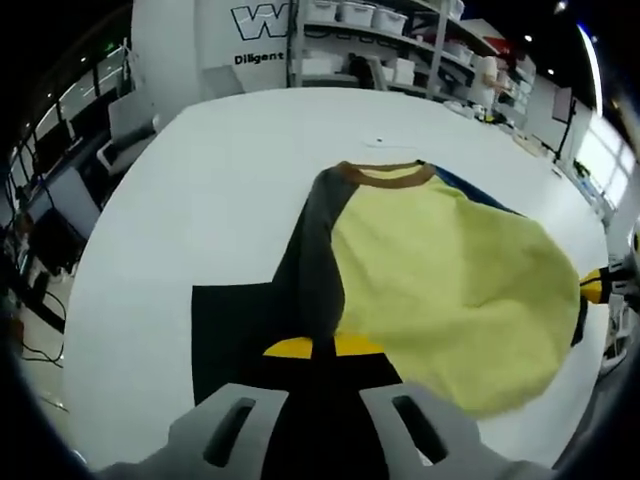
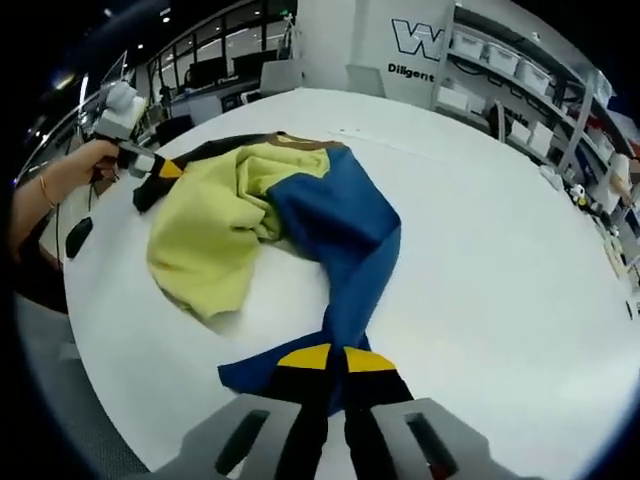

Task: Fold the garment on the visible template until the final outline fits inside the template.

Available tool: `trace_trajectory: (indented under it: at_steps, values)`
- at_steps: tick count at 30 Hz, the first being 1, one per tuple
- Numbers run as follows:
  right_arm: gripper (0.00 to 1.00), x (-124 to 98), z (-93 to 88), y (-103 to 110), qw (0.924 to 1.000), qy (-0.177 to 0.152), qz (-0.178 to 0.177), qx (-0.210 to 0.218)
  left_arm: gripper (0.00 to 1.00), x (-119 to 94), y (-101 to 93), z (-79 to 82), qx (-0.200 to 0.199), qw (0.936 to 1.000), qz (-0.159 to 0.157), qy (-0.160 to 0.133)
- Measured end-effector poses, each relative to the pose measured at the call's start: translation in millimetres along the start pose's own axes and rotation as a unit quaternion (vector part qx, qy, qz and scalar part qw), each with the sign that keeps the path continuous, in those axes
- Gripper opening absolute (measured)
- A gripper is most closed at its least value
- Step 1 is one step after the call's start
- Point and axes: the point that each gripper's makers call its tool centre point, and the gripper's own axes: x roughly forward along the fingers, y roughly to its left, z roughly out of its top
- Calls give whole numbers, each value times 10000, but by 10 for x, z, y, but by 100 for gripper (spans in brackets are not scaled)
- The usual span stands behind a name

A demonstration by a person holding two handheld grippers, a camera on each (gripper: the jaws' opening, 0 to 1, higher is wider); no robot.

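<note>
A shirt with a pale yellow body, brown collar, dark grey sleeve and blue sleeve lies bunched on the white round table. Part of it lies over a black template. My left gripper is shut on the grey sleeve's yellow-banded black cuff. My right gripper is shut on the blue sleeve's matching cuff. In the right gripper view the left gripper shows at far left, held by a hand. The right gripper sits at the left gripper view's right edge.
Shelving with white bins and a wall sign stand beyond the table. Desks and monitors sit off to one side. The table edge runs close to the right gripper.
</note>
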Motion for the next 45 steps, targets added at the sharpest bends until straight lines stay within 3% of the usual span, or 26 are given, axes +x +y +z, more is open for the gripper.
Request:
trace_trajectory:
  at_steps: [7, 19, 37, 45]
  values:
    - [0, -96, 35, -247, 9994, -120, -306, 76, 1, 4, 15, 4, 0, 10000, 14, 8]
    - [0, -172, 173, -572, 9972, -391, -382, 511, 1, -25, 110, 5, -76, 10000, 36, 9]
    - [0, 89, 70, -931, 9972, -10, -715, 223, 1, -14, 167, 0, -102, 9999, 66, 43]
    - [0, 204, 3, -1020, 9964, 106, -781, 325, 1, -8, 174, 0, -141, 9999, 53, 49]
